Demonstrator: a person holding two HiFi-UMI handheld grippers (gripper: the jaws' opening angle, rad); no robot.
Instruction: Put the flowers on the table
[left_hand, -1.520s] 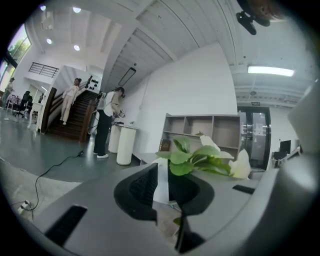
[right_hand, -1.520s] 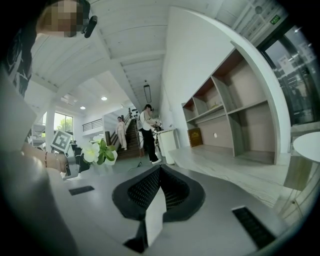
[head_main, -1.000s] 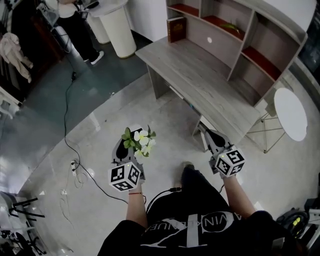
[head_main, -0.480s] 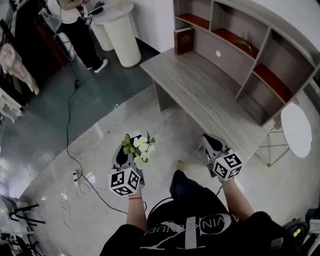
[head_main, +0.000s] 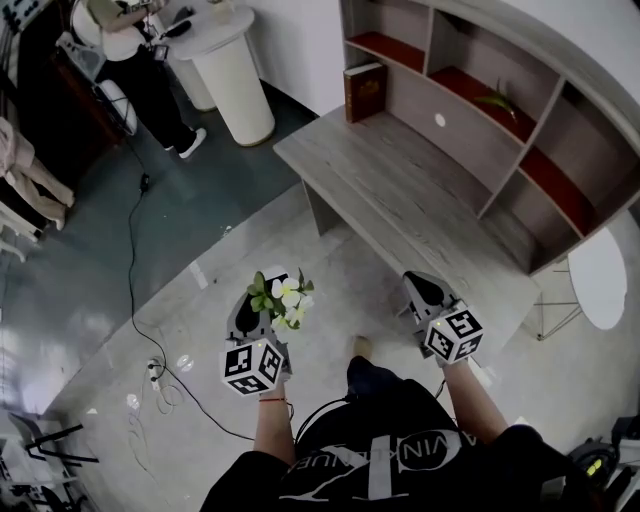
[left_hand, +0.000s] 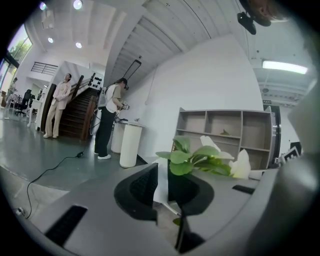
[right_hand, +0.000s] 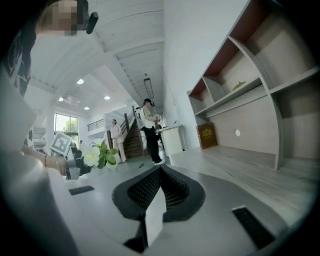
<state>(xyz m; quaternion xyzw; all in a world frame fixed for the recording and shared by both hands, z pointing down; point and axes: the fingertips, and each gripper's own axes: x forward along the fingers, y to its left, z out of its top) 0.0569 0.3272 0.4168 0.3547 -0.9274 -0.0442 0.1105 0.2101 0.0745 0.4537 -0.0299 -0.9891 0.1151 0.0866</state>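
A small bunch of white flowers (head_main: 282, 298) with green leaves stands up from my left gripper (head_main: 255, 312), whose jaws are shut on its stems. In the left gripper view the flowers (left_hand: 210, 159) lean to the right above the closed jaws. My right gripper (head_main: 423, 293) is shut with nothing in it, close to the front edge of the grey wooden table (head_main: 400, 195). The right gripper view shows the table (right_hand: 250, 165) at its right and the flowers (right_hand: 97, 155) at its left. Both grippers are held above the floor, short of the table.
A shelf unit (head_main: 500, 110) with a brown book (head_main: 365, 90) stands on the table's far side. A white pedestal (head_main: 235, 70) and a person (head_main: 135, 60) are at the back left. A black cable (head_main: 135, 260) runs across the floor. A round white stool (head_main: 595, 275) is at the right.
The person has walked forward, so the table has come nearer to both grippers. The flowers stay held in the left gripper, and the right gripper stays shut.
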